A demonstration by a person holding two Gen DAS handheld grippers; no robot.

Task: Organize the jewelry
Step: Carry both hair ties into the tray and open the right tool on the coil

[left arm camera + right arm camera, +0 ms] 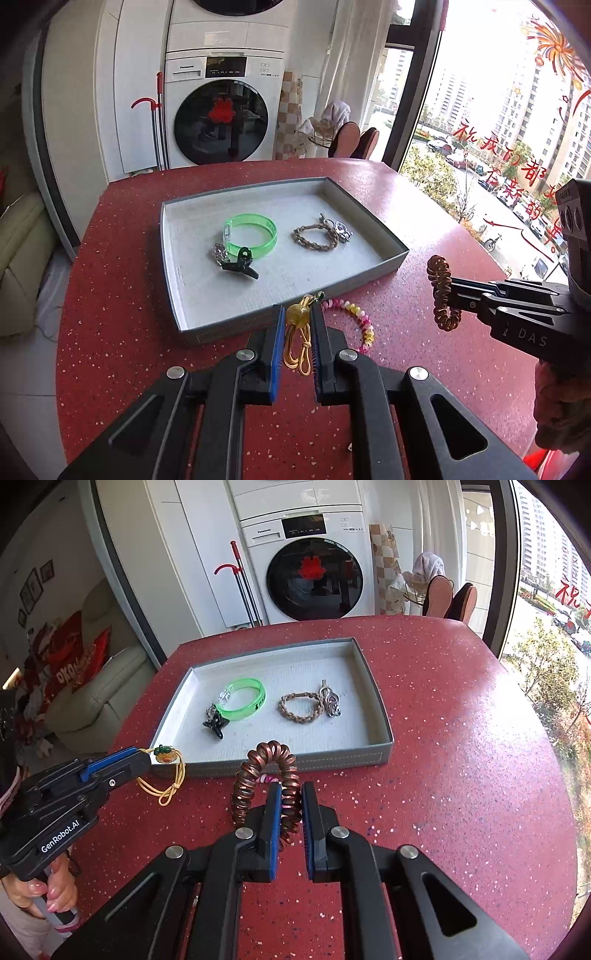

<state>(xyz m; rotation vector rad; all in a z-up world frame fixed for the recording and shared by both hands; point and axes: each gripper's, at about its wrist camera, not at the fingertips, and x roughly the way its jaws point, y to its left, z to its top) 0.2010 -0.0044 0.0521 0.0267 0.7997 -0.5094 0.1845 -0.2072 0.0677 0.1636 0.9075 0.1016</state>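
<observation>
A grey tray [397,258] [384,755] sits on the red table. In it lie a green bangle [251,234] [242,698] with a black charm, and a braided brown bracelet [316,236] [300,707] with a metal clasp. My left gripper [298,314] [157,755] is shut on a yellow bead cord bracelet [297,334] [166,775], held just before the tray's near wall. My right gripper [290,794] [448,291] is shut on a copper spiral hair tie [266,775] [441,291], to the right of the left one. A pink and yellow bead bracelet [360,321] lies on the table.
The red speckled table [461,757] runs to a window on the right. A washing machine [314,565] stands behind the table, with chairs [450,598] at the far edge. A sofa [99,698] is at the left.
</observation>
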